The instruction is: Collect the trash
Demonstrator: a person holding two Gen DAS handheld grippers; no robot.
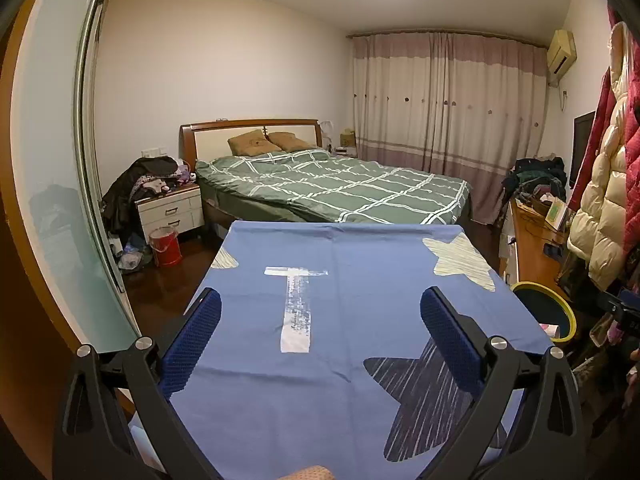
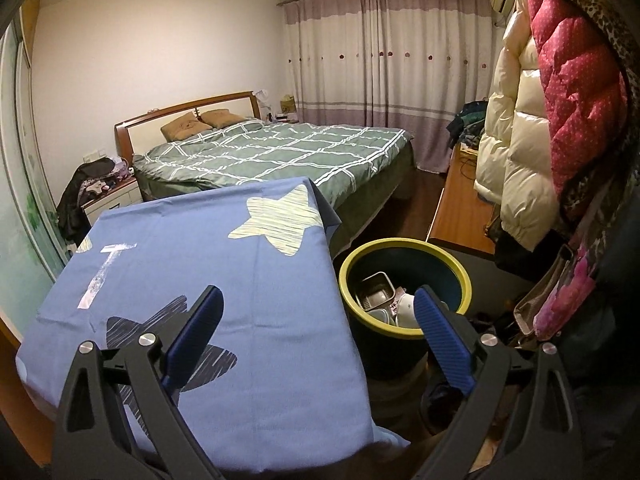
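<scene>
We held both the left gripper (image 1: pixel 320 332) and right gripper (image 2: pixel 318 320) wide apart and empty above the cleared bench (image 2: pixel 200 260), trash already resting in the bin (image 2: pixel 404 276).

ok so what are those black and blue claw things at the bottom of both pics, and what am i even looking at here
Those are two handheld grippers, one in each of a person's hands; no robot arm is involved. Each carries a wide-angle camera looking forward along its two blue-padded fingers, so each picture comes from one gripper. The left gripper looks straight over a table covered by a blue star-print cloth, with nothing lying on the part that shows. The right gripper looks across the same cloth towards a yellow-rimmed bin beside the table, which already holds plastic containers. Both grippers are open and hold nothing. Behind is a bed with a green checked cover.
</scene>
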